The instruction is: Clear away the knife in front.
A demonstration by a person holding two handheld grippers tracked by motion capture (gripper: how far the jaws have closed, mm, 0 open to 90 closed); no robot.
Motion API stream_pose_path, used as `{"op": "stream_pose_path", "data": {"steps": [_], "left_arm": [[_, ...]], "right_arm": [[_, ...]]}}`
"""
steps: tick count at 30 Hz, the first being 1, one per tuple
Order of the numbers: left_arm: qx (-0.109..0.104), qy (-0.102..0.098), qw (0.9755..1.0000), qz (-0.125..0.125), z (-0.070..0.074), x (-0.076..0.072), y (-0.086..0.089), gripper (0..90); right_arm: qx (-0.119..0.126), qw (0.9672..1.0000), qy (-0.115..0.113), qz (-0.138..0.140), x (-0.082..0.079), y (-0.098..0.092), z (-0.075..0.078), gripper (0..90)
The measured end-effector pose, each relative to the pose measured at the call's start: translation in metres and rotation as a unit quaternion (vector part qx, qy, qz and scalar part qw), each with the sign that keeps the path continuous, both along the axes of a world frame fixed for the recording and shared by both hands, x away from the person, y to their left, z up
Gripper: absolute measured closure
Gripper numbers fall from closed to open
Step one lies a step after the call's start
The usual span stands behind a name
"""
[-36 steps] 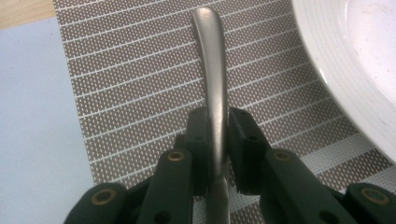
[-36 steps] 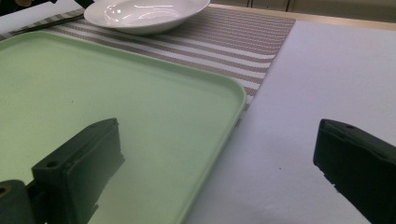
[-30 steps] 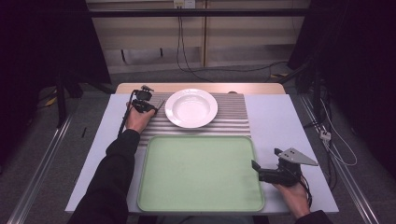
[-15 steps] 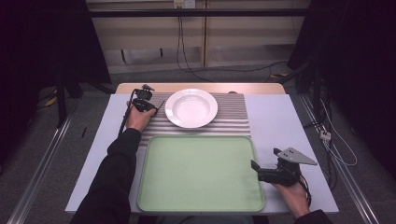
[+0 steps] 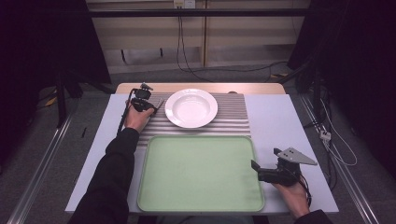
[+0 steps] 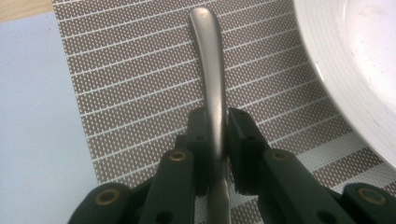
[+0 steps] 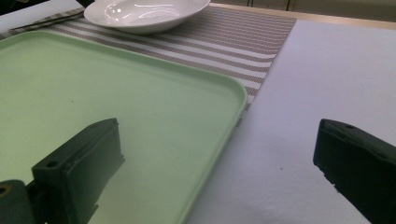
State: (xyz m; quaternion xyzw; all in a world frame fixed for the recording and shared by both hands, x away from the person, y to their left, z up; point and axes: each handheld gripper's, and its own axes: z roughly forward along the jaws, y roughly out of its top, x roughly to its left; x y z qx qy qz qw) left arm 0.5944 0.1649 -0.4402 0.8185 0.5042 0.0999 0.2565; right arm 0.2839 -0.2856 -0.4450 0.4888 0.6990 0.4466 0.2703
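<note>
here, left gripper clamped on metal handle, beside white plate, right gripper gaping, apart

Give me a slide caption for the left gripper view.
Left tongs clamp a metal utensil handle over the striped placemat, beside the white plate.

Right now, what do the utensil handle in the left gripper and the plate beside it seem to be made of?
Utensil handle: likely brushed steel; grey, with a dull satin sheen.
Plate: probably glazed ceramic, possibly melamine; white and glossy, with highlights in the right gripper view.
</note>
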Motion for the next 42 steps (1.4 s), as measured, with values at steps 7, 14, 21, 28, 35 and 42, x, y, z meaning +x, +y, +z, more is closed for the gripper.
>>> {"op": "stream_pose_path", "data": {"steps": [7,14,21,28,35,42], "left_arm": [[0.01,0.006,0.9999,-0.012,-0.0007,-0.0034,0.0006,79.9],[0.002,0.0,1.0,-0.007,-0.002,-0.0046,0.0013,76.7],[0.007,-0.002,1.0,-0.006,-0.0023,-0.004,-0.0018,79.6],[0.015,0.01,0.9998,-0.006,-0.0004,-0.0037,-0.0012,79.7],[0.013,0.015,0.9998,-0.009,0.0005,-0.0048,0.0017,80.0],[0.002,0.015,0.9999,-0.008,0.0052,-0.0076,0.0016,80.0]], "right_arm": [[-0.001,1.0,0.0,0.0,0.0001,0.0,0.0,0.8],[-0.002,1.0,0.0,0.0,0.0,0.0,0.0,0.8],[-0.002,1.0,0.001,0.0,-0.0001,-0.0001,-0.0001,0.8],[-0.002,1.0,0.001,0.0,-0.0009,-0.0005,0.0001,0.8],[-0.002,1.0,0.001,-0.001,-0.0005,0.0,0.0001,0.8],[-0.003,1.0,0.001,0.0,-0.0001,0.0002,-0.0001,0.8]]}}
